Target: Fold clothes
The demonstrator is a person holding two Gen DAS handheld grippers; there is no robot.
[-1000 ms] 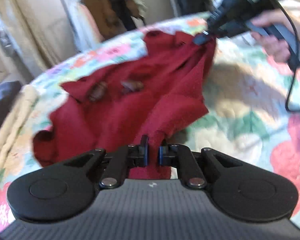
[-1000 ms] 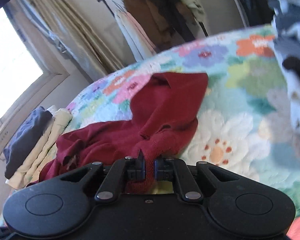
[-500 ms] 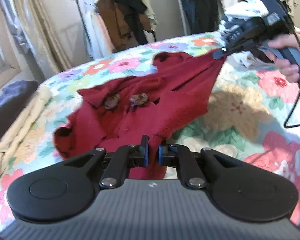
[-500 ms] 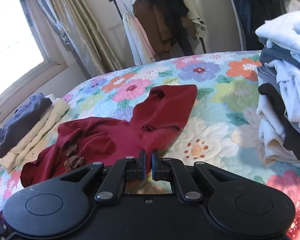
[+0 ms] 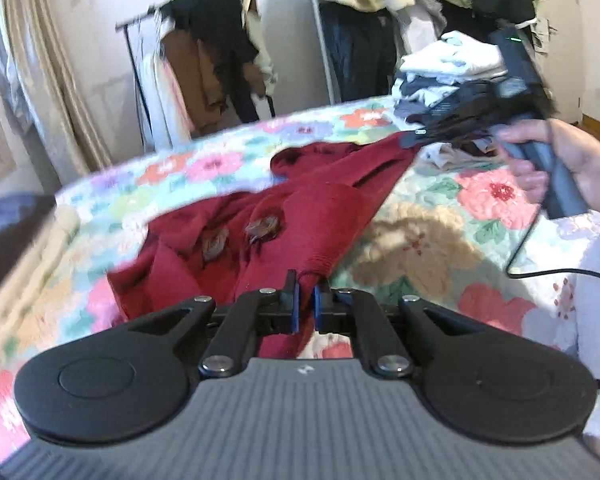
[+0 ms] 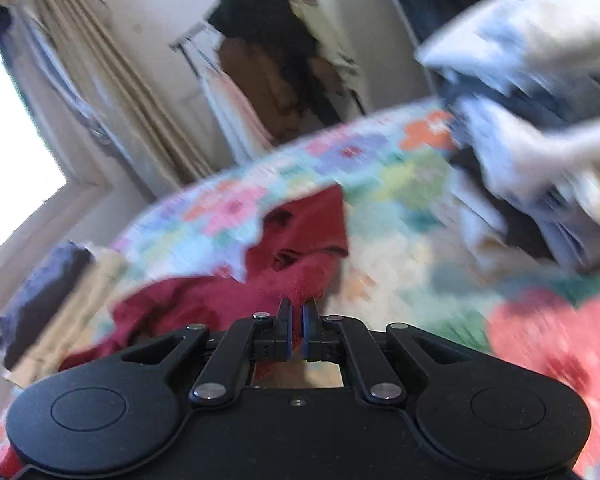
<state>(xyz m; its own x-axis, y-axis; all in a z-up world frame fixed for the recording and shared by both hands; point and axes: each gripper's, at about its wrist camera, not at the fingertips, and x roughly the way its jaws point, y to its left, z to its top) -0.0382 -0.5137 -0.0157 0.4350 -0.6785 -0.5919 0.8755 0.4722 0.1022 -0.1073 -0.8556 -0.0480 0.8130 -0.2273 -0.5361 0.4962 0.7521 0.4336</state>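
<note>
Left wrist view: left gripper (image 5: pixel 306 298) clamped on a bunched edge of the red garment (image 5: pixel 292 216); cloth fills the gap btwn the blue-lined fingers (image 5: pixel 293 300) and hangs below them.
Right wrist view: heavy motion blur. Right gripper (image 6: pixel 296 320) w/ fingers nearly together, red garment (image 6: pixel 260 280) pinched btwn them.
Right gripper, seen from left cam: right gripper (image 5: pixel 410 140) nips a far corner of the garment, raised off the bed; person's hand (image 5: pixel 564 160) wraps its grey handle; black cable (image 5: pixel 540 264) trails down from it.
Garment location: on the floral quilt (image 5: pixel 420 240), mid-bed, spread loosely and rumpled; held at two points, fabric pulled into a ridge btwn the two grips. Two brown patches (image 5: pixel 240 234) on its upper face; what they are, cannot tell.
Folded stack: pile of light and dark clothes (image 5: pixel 452 68) at the far right of the bed, near the right gripper.
Left edge of bed: cream and dark folded items (image 6: pixel 48 300), apart from the garment.
Background: clothes rack (image 5: pixel 204 68) w/ hung garments against the wall; curtain (image 6: pixel 112 92) beside a bright window (image 6: pixel 8 160).
</note>
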